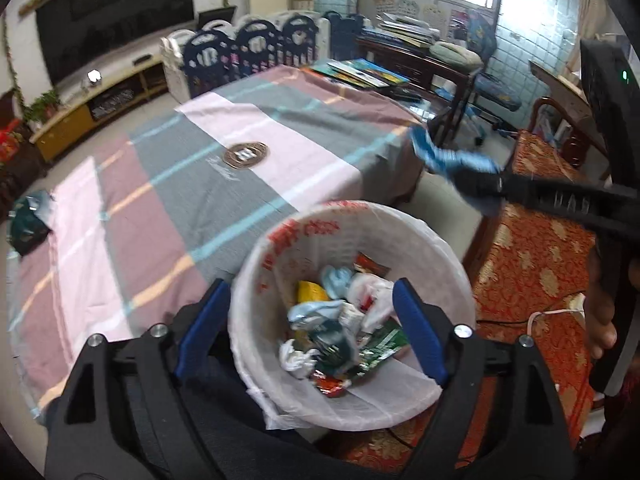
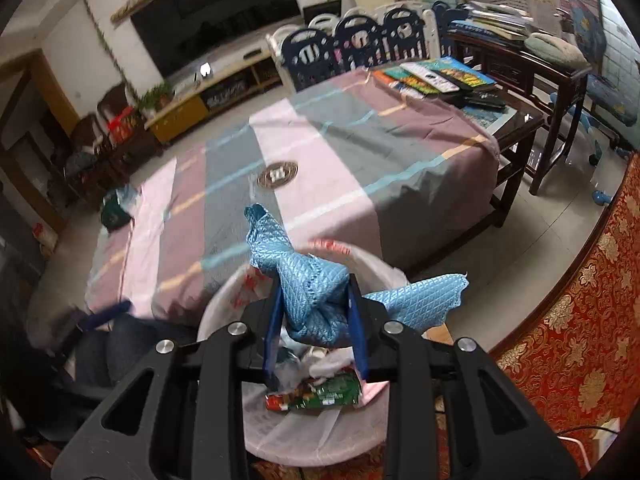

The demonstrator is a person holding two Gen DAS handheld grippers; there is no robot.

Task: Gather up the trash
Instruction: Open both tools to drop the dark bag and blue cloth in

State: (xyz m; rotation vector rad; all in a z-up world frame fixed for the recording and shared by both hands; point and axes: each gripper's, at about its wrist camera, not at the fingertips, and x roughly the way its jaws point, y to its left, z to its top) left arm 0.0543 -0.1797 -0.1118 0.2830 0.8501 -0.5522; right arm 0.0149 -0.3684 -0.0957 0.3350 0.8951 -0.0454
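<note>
Blue-padded fingers of the right gripper (image 2: 316, 320) are clamped on a crumpled light-blue quilted foil wrapper (image 2: 308, 292), pinched at its bunched middle, with loose flaps sticking out above and to the right. Wrapper hangs over the near rim of the white round bin lined with a thin plastic bag (image 2: 320, 436).

Left gripper (image 1: 308, 328) stands wide open, holding nothing, its fingers either side of the bin opening in its own view; whether they touch the rim I cannot tell. Bin already holds mixed trash: green snack packet (image 2: 332, 394), white tissues, red and yellow wrappers.

Judgement on handling: wrapper looks very light, soft and springy, likely slippery; it may cling to a pad on release. The mid-bunch hold seems sound.

Beyond the bin: low table under a pink, grey and mauve striped cloth (image 1: 208, 168). One dark-green crumpled bag (image 1: 28, 224) lies at its far-left edge, well apart from the bin, probably next to collect.
</note>
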